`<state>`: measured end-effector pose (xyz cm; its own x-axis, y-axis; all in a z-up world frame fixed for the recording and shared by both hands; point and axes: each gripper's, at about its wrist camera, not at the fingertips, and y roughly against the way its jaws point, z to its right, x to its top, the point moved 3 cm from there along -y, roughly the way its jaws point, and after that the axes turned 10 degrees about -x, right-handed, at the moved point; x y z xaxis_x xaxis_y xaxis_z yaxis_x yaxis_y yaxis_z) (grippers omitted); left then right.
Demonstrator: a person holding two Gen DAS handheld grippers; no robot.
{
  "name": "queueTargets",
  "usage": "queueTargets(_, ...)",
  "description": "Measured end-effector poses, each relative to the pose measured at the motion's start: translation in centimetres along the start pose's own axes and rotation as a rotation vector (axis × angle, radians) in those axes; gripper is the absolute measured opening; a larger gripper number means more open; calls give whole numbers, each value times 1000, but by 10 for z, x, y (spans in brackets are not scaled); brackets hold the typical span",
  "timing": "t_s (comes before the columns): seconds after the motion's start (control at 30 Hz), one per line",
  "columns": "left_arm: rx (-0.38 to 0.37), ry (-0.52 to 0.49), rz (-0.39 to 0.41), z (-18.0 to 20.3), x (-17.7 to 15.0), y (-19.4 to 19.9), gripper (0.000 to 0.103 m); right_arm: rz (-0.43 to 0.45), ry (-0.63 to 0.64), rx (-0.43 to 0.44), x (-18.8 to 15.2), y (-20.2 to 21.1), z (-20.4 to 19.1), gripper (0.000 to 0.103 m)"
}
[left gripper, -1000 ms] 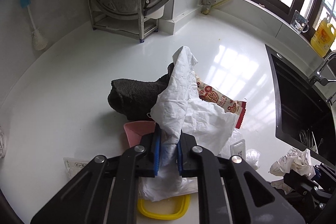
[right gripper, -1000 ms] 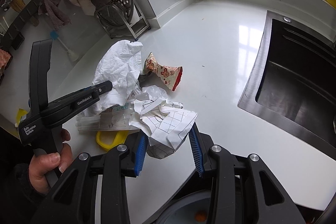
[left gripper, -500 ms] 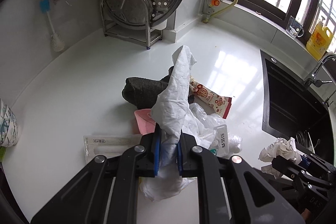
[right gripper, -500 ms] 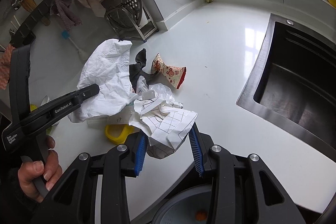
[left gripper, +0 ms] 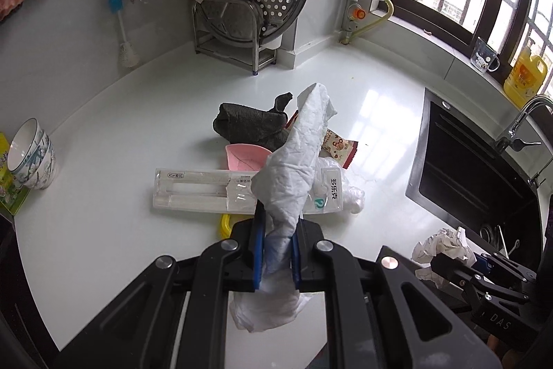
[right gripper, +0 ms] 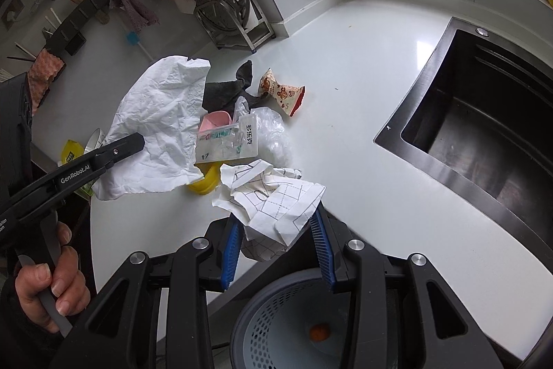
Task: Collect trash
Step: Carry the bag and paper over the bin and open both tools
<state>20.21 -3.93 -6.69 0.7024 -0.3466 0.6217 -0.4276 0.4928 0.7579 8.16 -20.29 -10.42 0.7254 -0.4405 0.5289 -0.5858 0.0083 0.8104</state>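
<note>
My left gripper (left gripper: 276, 248) is shut on a crumpled white paper sheet (left gripper: 293, 168) and holds it above the white counter; the sheet also shows in the right wrist view (right gripper: 155, 134). My right gripper (right gripper: 276, 244) is shut on a crumpled wad of grid-lined paper (right gripper: 276, 203), held above a grey trash bin (right gripper: 262, 317) below the counter edge. On the counter lie a snack wrapper (right gripper: 283, 90), a clear plastic package (left gripper: 204, 192), thin plastic film (right gripper: 271, 127), a pink cup (left gripper: 243, 156), a yellow ring (right gripper: 205, 178) and a dark cloth (left gripper: 249, 125).
A black sink (right gripper: 484, 127) is set into the counter at the right. A steamer rack on a metal stand (left gripper: 249, 6) is at the back. Stacked bowls (left gripper: 31, 158) sit at the left edge. A yellow bottle (left gripper: 525, 75) stands on the sill.
My left gripper has lifted and pulled back with the white sheet, uncovering the plastic package and pink cup. My right gripper keeps its hold on the grid paper above the bin.
</note>
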Motion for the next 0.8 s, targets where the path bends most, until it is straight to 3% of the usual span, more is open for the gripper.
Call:
queueTargets(0.3, 35, 42, -2, 39, -51, 31, 13, -40, 57, 28, -30, 22, 28, 37)
queueTargets(0.8, 52, 148, -128, 93, -162, 29, 13, -166, 158, 56, -96, 27, 59, 37)
